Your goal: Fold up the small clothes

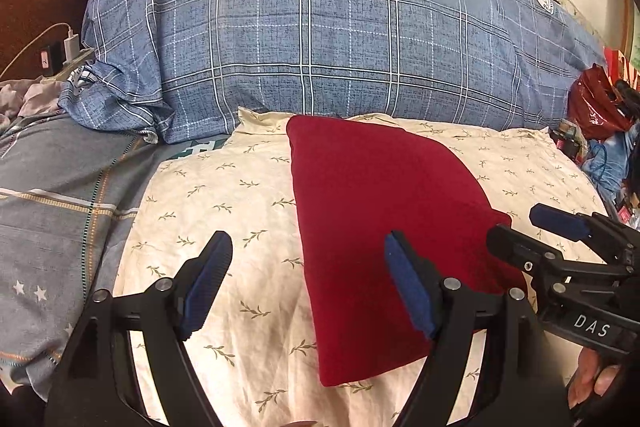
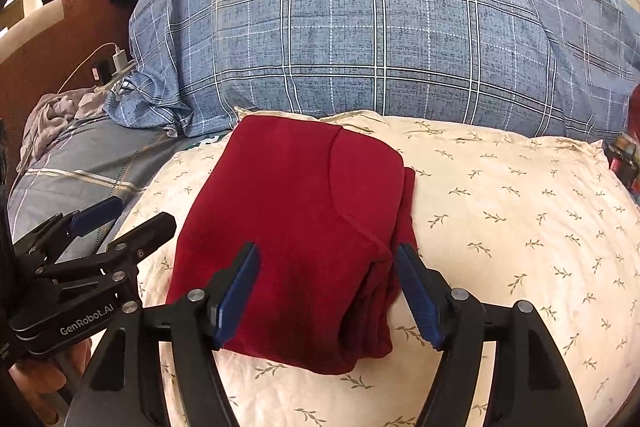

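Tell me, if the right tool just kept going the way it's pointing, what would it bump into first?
Most likely the folded red garment. The right tool points down at it with its jaws open either side of the near right corner. Depth is hard to judge, but nothing else lies between them.

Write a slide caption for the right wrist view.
Open right gripper above a folded red garment on a leaf-print pillow.

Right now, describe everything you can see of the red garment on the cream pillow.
The red garment is dark red, a soft, fleecy-looking knit, already folded into a compact, roughly rectangular bundle. A curved seam crosses its top layer, and stacked layers show along its right edge. It lies flat on the cream leaf-print pillow, just in front of the blue plaid pillow. The right gripper straddles its near right corner with open jaws, pads not pressing; nothing grips it.
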Motion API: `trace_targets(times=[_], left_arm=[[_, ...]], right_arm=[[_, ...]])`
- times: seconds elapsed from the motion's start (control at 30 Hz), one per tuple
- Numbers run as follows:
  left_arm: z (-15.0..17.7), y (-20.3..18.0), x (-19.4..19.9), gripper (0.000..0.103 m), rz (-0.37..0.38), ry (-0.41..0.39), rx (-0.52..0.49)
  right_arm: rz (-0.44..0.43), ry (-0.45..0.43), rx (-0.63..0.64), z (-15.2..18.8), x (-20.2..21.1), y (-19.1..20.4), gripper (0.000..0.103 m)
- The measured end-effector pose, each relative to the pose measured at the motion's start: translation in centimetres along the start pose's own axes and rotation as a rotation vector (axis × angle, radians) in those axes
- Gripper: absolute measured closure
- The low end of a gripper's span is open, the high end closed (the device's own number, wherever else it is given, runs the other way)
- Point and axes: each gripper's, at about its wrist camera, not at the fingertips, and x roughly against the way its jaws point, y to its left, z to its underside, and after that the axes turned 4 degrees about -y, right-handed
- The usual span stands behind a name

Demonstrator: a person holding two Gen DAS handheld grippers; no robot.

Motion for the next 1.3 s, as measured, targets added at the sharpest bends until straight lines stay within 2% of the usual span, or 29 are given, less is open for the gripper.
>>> trace_targets(times=[0.23, 1.3], left_arm=[[0.0, 0.3, 0.3, 0.025, -0.007, -0.015, 0.007], [0.5, 0.3, -0.8, 0.025, -0.020, 0.015, 0.009]], right_arm=[[-0.007, 0.003, -0.005, -0.1, -0.3, 0.1, 0.031], [-0.009, 0.036, -0.011, -0.2, -1.6, 0.4, 0.031]])
